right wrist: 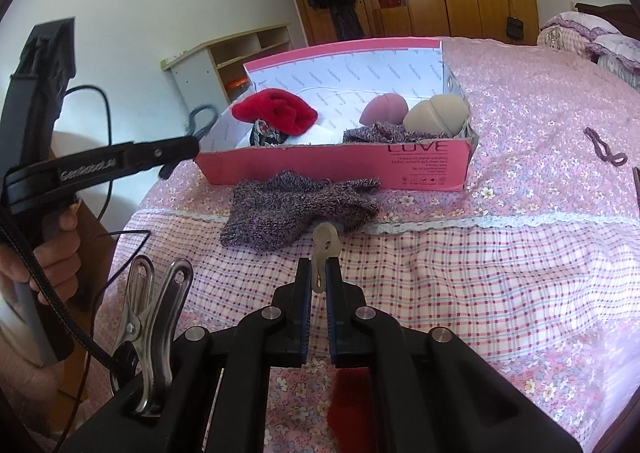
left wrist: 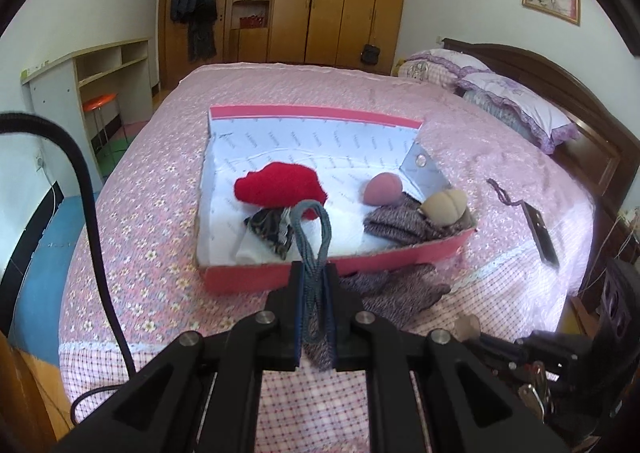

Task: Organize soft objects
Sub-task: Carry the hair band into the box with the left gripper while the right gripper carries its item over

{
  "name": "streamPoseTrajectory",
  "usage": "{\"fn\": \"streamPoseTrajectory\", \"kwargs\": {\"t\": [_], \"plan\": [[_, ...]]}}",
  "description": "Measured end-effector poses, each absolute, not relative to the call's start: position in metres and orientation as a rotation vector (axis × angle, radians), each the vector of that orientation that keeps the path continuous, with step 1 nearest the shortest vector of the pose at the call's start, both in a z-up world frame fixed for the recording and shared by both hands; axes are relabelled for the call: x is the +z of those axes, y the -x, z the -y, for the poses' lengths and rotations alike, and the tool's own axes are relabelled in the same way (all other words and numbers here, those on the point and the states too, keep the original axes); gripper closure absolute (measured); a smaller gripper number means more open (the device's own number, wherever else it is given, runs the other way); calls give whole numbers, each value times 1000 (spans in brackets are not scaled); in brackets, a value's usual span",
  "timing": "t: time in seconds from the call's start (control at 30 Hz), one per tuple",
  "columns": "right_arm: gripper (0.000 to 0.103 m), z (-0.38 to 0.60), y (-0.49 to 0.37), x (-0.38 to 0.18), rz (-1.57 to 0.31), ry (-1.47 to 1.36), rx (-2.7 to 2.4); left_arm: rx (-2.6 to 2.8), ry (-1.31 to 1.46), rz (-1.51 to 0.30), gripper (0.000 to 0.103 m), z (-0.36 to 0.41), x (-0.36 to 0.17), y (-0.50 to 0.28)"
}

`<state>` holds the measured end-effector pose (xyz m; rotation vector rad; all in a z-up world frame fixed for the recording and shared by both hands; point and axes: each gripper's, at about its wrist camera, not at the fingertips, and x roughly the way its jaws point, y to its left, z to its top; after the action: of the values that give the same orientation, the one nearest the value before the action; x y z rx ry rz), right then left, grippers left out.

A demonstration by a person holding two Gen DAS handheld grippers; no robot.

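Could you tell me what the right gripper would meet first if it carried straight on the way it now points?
Most likely the knitted sock lying on the bedspread before the pink box; the right gripper, shut on a pale clip, points down at it. Depth is uncertain.

Lower end of grey loop (left wrist: 314,237) hidden between my left gripper (left wrist: 316,273) pads. Small print on pink box (right wrist: 424,169) too small to read. Dark red thing (right wrist: 350,405) under my right gripper (right wrist: 319,273) mostly hidden. Sock (left wrist: 400,289) partly behind left gripper.
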<state>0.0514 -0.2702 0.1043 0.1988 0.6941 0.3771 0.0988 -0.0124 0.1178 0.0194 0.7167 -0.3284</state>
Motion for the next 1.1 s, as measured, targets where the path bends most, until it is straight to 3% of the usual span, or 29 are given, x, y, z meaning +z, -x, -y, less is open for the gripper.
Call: {"fn": "streamPoseTrajectory", "kwargs": {"t": [1.1], "plan": [[95,276,-57,119,-664,-167,350,-218,4,-780,94,5,83,-180]]}}
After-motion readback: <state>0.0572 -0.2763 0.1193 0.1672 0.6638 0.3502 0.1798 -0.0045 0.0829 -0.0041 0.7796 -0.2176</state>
